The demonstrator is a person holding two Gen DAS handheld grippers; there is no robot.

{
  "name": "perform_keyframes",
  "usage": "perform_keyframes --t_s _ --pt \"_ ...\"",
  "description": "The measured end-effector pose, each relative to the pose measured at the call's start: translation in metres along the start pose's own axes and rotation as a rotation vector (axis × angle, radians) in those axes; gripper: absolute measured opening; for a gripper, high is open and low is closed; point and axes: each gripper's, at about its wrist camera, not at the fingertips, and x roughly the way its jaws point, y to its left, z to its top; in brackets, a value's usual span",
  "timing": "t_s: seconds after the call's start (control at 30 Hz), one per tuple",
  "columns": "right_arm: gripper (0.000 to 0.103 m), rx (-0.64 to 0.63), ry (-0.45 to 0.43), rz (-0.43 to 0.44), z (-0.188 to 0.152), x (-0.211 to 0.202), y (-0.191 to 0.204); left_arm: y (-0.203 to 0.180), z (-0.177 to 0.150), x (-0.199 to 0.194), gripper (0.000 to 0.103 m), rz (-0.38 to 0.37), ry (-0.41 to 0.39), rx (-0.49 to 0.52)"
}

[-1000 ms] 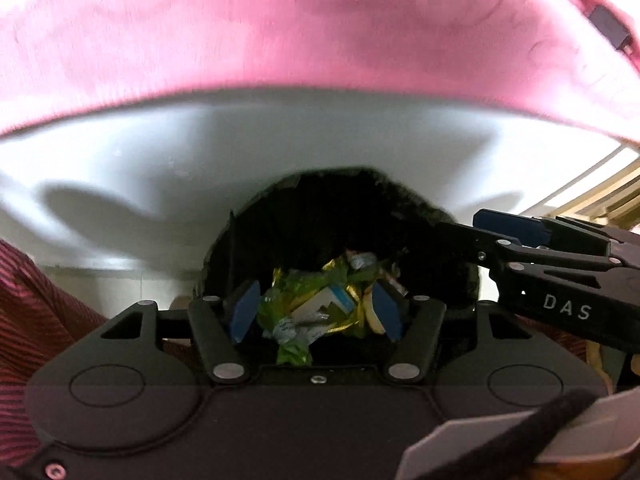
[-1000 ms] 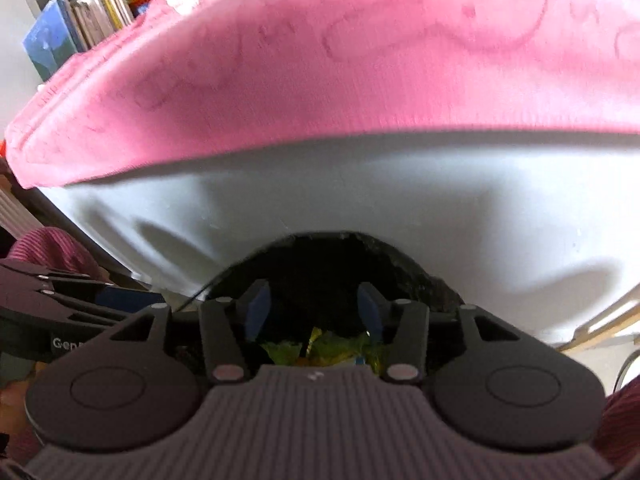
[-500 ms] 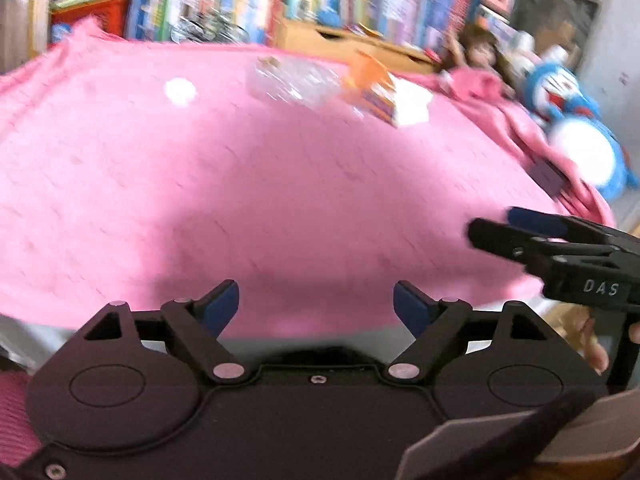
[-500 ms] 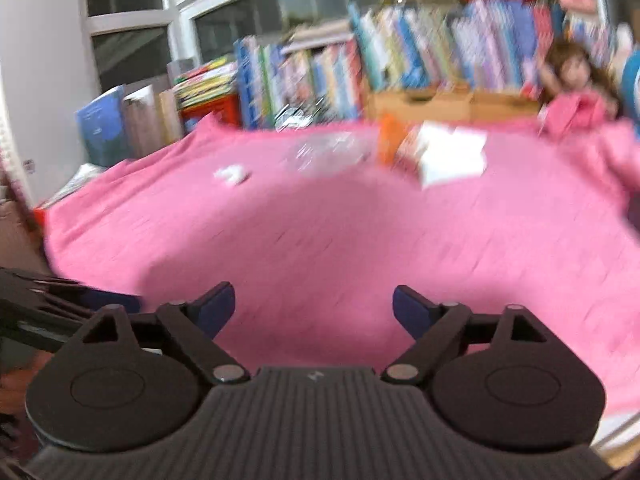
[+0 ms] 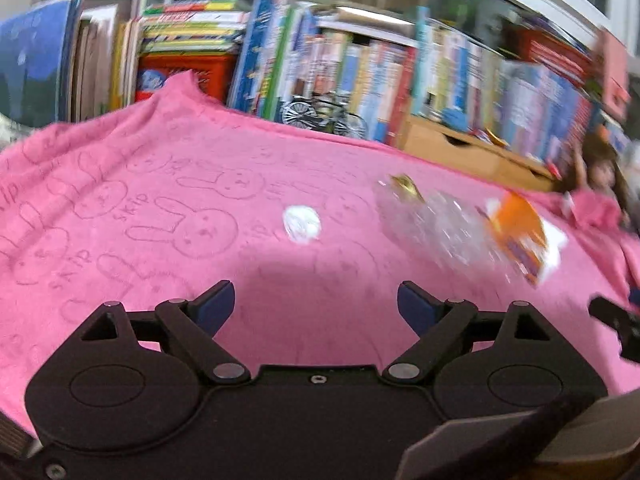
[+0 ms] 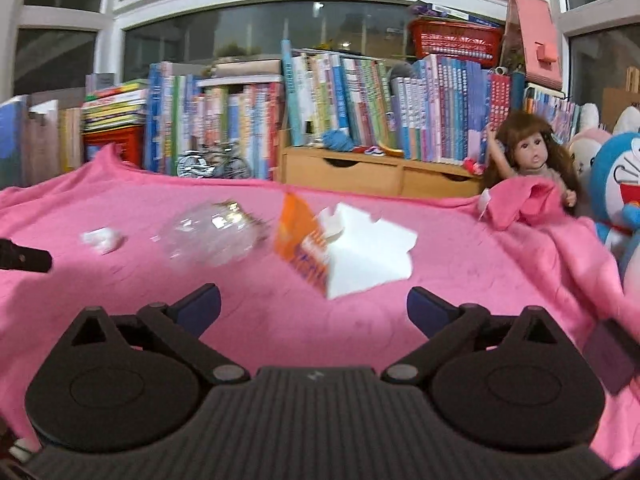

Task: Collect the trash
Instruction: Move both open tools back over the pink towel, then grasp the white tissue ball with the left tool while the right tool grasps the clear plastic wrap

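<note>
On the pink cloth [image 5: 160, 200] [image 6: 460, 264] lie a crumpled white paper ball [image 5: 302, 224] [image 6: 102, 240], a crushed clear plastic bottle [image 5: 436, 224] [image 6: 212, 236] and a torn orange-and-white carton [image 5: 520, 236] [image 6: 344, 252]. My left gripper [image 5: 316, 304] hovers over the near part of the cloth, its jaws still opening, nothing between them. My right gripper [image 6: 314, 306] hangs short of the carton, jaws opening wide and empty. The tip of each gripper shows at the edge of the other's view.
Rows of books [image 6: 360, 108] and a wooden drawer unit [image 6: 360, 172] stand behind the table. A small metal bicycle model [image 6: 212, 166] sits at the cloth's far edge. A doll [image 6: 528, 152] and plush toys [image 6: 616, 184] crowd the right side.
Both grippers rose from the black trash bag under the table edge, left the wrappers in it, and opened. They now look over the tabletop.
</note>
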Motion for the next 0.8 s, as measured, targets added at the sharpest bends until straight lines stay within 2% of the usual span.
perform_keyframes --t_s 0.13,0.23,0.4,0.5,0.63,0.67,0.7,0.73,0.8 --pt "0.103 0.067 0.023 0.013 0.01 0.022 -0.008 0.016 0.019 0.043 0.088 0.009 0.022 -0.12" --pt "0.103 0.142 0.021 0.123 0.012 0.026 -0.007 0.023 0.027 0.066 0.088 0.037 0.031 -0.161" --pt "0.103 0.09 0.067 0.202 0.018 0.057 0.027 0.021 0.035 0.098 0.088 0.082 0.045 -0.18" --pt "0.103 0.136 0.119 0.233 0.024 0.087 0.043 0.02 0.036 0.111 0.088 0.089 0.06 -0.198" --pt "0.103 0.208 0.215 0.251 0.028 0.125 0.056 0.016 0.034 0.117 0.084 0.094 0.039 -0.167" --pt "0.091 0.229 0.237 0.257 0.027 0.131 0.057 0.015 0.034 0.119 0.084 0.094 0.041 -0.162" --pt "0.086 0.249 0.25 0.271 0.025 0.133 0.057 0.014 0.034 0.118 0.08 0.09 0.039 -0.153" --pt "0.077 0.266 0.252 0.283 0.024 0.132 0.056 0.013 0.033 0.119 0.071 0.084 0.037 -0.143" --pt "0.069 0.25 0.232 0.286 0.022 0.124 0.057 0.011 0.032 0.118 0.058 0.077 0.041 -0.122"
